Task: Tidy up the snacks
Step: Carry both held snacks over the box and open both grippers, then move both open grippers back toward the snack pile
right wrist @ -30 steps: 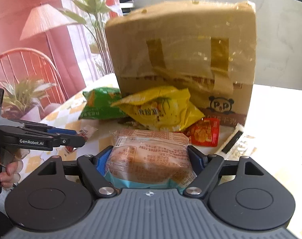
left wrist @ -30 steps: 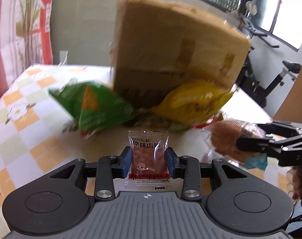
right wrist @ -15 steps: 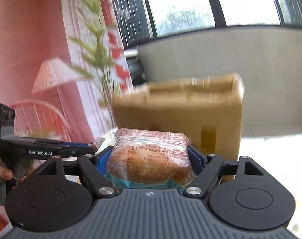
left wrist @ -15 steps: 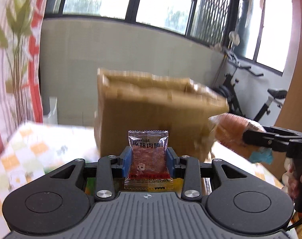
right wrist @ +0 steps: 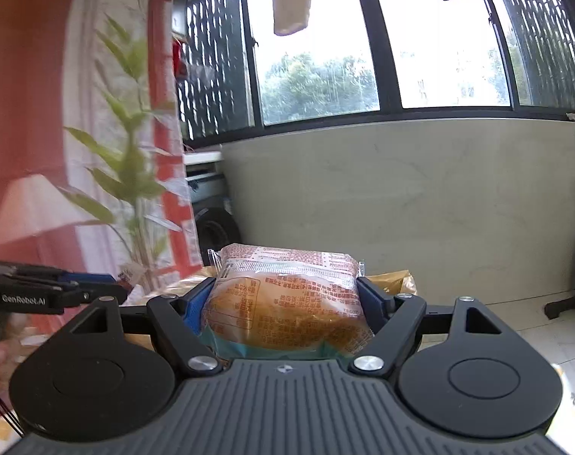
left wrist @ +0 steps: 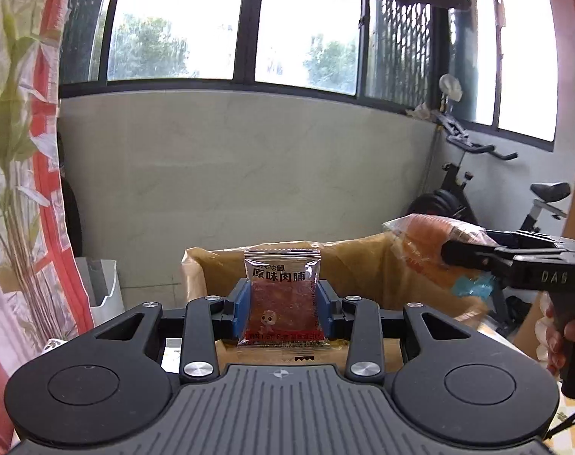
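Note:
My left gripper [left wrist: 282,299] is shut on a small clear jerky packet [left wrist: 282,295] with red meat and black print, held upright. Behind it the open top of the cardboard box [left wrist: 363,265] shows, its rim just below packet height. My right gripper [right wrist: 287,303] is shut on a wrapped bread bun [right wrist: 287,299] in a printed clear bag. In the left wrist view that right gripper [left wrist: 461,256] and its bun [left wrist: 427,242] hang over the box's right rim. The left gripper [right wrist: 97,292] appears at the left edge of the right wrist view, level with the bun.
A low tiled wall [left wrist: 249,174] under big windows stands behind the box. An exercise bike [left wrist: 488,197] is at the right, a curtain and a leafy plant [right wrist: 132,174] at the left. A white bin [left wrist: 101,292] sits on the floor. A hand [left wrist: 560,337] holds the right gripper's grip.
Both grippers have risen with their snacks from table level to the box's open top. The snack bags on the table and the box front have dropped out of view.

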A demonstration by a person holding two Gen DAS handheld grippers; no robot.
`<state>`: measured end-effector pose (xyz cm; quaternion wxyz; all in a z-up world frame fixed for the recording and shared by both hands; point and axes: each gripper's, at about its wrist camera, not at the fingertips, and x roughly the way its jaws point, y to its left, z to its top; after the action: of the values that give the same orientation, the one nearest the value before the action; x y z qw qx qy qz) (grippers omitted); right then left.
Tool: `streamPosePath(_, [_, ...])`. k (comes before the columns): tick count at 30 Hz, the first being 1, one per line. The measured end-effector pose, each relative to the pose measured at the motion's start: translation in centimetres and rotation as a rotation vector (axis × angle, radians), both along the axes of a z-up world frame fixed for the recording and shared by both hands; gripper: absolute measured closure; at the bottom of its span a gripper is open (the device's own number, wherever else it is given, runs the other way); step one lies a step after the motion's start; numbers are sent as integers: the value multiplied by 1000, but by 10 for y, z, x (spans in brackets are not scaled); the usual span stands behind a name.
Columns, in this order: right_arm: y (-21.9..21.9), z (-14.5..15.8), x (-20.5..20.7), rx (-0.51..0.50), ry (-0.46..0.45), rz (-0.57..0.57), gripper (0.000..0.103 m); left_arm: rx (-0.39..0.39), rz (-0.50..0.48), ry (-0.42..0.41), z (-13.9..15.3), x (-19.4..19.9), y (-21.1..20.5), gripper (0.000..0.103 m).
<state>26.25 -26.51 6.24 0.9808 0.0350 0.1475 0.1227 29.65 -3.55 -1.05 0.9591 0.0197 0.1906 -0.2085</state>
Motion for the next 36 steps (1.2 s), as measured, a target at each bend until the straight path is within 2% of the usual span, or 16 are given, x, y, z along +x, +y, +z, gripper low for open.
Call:
streamPosePath(4, [8,-14,30,-43,32,-4,24,18,17,21,-7,24,-15,64])
streamPosePath(10, [8,-38,46,-100,102,-25,24,42,45,66,-25,45,-19,63])
streamPosePath(14, [3,-45,47,-129,156,-59,22,52,40,82,-30,50,-19,53])
streamPosePath(15, [2,-44,45,-128,157,-74,22,60,39,84,-29,51,-20,48])
streamPosePath(18, [2,-38,34,-128,144,-90,19,72,49,76,-28,48,-16,38])
streamPosePath(24, [0,-23,7,-78,105,-70,18,23,49,97,-18,30,2,36])
streamPosePath(30, [3,-16,-33,-21,76,14,18,12,72,82,-10,-6,22,30])
streamPosePath(33, [11,-20,-56,-44,61,32,18,-19,69,77,-12,-29,35,29])
streamPosePath(36, [18,-29,-80,-97,55,63,20,-50,77,113,-24,-50,47,28])
